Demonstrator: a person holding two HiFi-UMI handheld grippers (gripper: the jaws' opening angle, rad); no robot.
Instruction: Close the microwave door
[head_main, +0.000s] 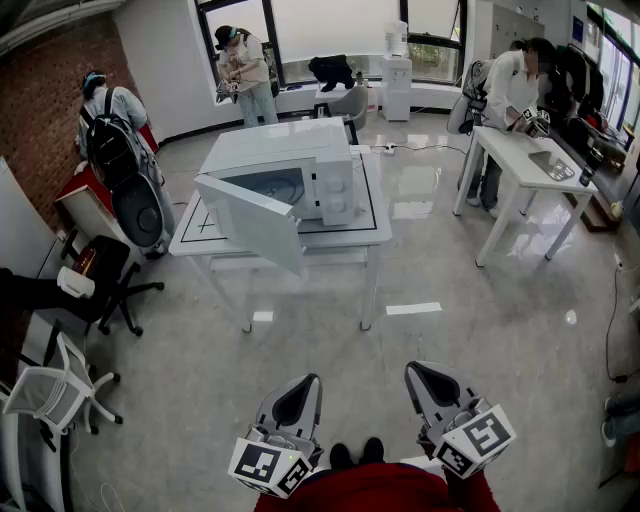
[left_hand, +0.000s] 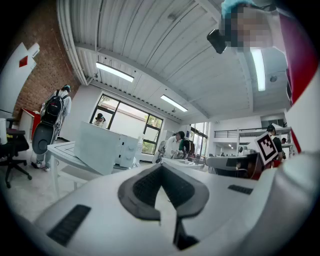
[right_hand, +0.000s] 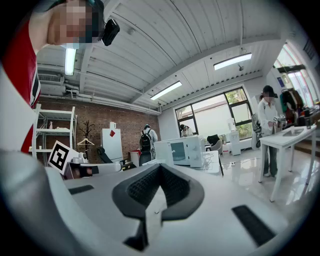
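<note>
A white microwave (head_main: 300, 165) stands on a white table (head_main: 380, 228) in the middle of the room, a few steps ahead of me. Its door (head_main: 255, 222) hangs open, swung out toward me on the left side. My left gripper (head_main: 298, 388) and right gripper (head_main: 428, 376) are held low and level near my body, far from the microwave, both shut with nothing in them. The left gripper view shows its closed jaws (left_hand: 161, 167) with the door (left_hand: 97, 147) beyond. In the right gripper view, the closed jaws (right_hand: 160, 167) point toward the microwave (right_hand: 186, 150).
Open tiled floor lies between me and the table. A black office chair (head_main: 105, 280) and a white chair (head_main: 55, 390) stand at the left. A white desk (head_main: 525, 160) with a person (head_main: 505, 95) is at the right. Other people stand at the back (head_main: 245, 75) and left (head_main: 110, 120).
</note>
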